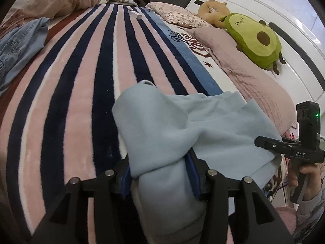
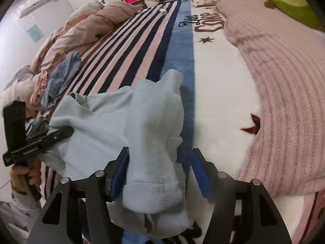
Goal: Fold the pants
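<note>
The light blue pants [image 1: 162,134] lie bunched at the near edge of the striped blanket [image 1: 81,81]. My left gripper [image 1: 158,170] has its blue pads close on a thick fold of the pants, which drapes over and hides the fingertips. My right gripper [image 2: 158,162] holds the ribbed waistband end of the pants [image 2: 150,142] between its jaws; the left pad touches the cloth, the right pad stands slightly apart. Each gripper shows in the other's view, the right one [image 1: 264,142] and the left one [image 2: 67,131] at the cloth's edges.
A denim garment [image 1: 18,46] lies at the left of the bed, also in the right wrist view [image 2: 61,77]. A crumpled pink duvet [image 2: 81,30] sits behind it. Pillows [image 2: 284,81] and an avocado plush [image 1: 254,38] lie by the white headboard [image 1: 294,30].
</note>
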`<action>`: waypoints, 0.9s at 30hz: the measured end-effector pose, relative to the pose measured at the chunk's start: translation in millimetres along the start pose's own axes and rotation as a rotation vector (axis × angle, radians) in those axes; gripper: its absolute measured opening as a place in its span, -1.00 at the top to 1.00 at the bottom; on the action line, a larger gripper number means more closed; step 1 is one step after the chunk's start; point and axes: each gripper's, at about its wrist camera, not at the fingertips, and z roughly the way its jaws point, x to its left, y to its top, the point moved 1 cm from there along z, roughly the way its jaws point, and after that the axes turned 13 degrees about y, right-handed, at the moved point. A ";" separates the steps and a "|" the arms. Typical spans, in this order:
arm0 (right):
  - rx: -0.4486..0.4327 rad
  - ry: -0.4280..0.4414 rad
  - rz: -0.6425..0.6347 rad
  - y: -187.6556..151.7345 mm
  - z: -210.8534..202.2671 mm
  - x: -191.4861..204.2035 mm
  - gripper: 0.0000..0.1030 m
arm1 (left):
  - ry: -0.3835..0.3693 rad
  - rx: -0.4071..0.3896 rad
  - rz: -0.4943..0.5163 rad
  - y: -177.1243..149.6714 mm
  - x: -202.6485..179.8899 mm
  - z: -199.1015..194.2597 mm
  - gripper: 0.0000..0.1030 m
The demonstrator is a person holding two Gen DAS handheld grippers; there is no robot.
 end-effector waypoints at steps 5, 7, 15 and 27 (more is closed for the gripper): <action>0.038 0.073 0.031 1.0 12.4 -10.5 -0.10 | 0.028 -0.007 0.013 0.7 -2.8 2.3 0.17; 0.050 0.098 0.039 -0.1 16.2 -12.4 -0.08 | 0.037 -0.012 0.021 0.6 -4.7 1.1 0.20; 0.030 0.097 0.003 -0.3 11.2 -1.5 0.49 | 0.040 -0.061 0.032 4.6 -10.0 -17.2 0.38; -0.087 0.119 -0.087 1.3 -37.6 63.6 0.55 | 0.042 -0.237 0.029 0.9 -5.1 -110.7 0.40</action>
